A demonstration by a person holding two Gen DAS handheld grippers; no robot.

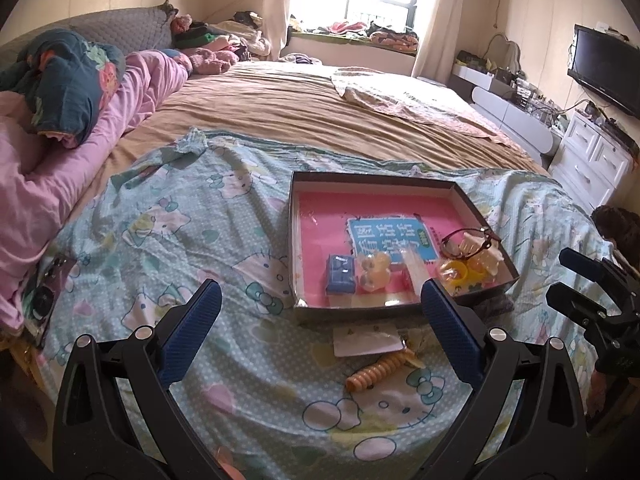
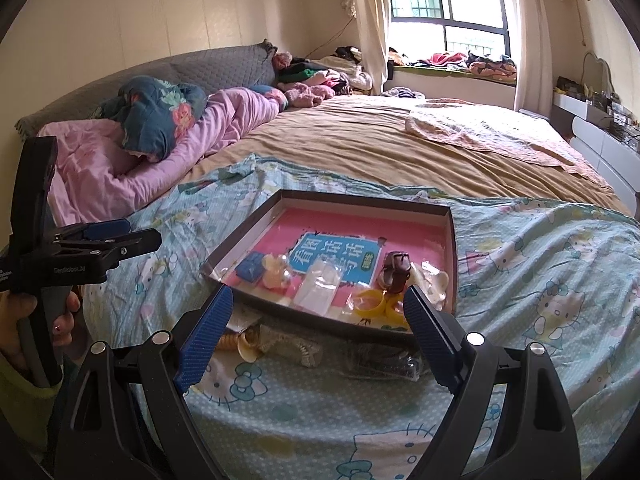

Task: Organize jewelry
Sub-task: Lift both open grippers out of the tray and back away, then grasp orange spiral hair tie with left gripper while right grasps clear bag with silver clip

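Both grippers stood wide and empty: the left gripper (image 1: 320,300) above a ribbed orange spiral hair tie (image 1: 378,370), the right gripper (image 2: 318,304) just short of the shallow cardboard tray (image 2: 450,236). Glossy yellow rings (image 2: 370,300) lay beyond its fingertips (slippery, I judged); the soft, rumpled sheet (image 2: 540,280) could tip the tray if nudged.

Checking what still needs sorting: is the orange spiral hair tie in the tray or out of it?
Out. The orange spiral hair tie lies on the patterned sheet, in front of the tray's near wall.
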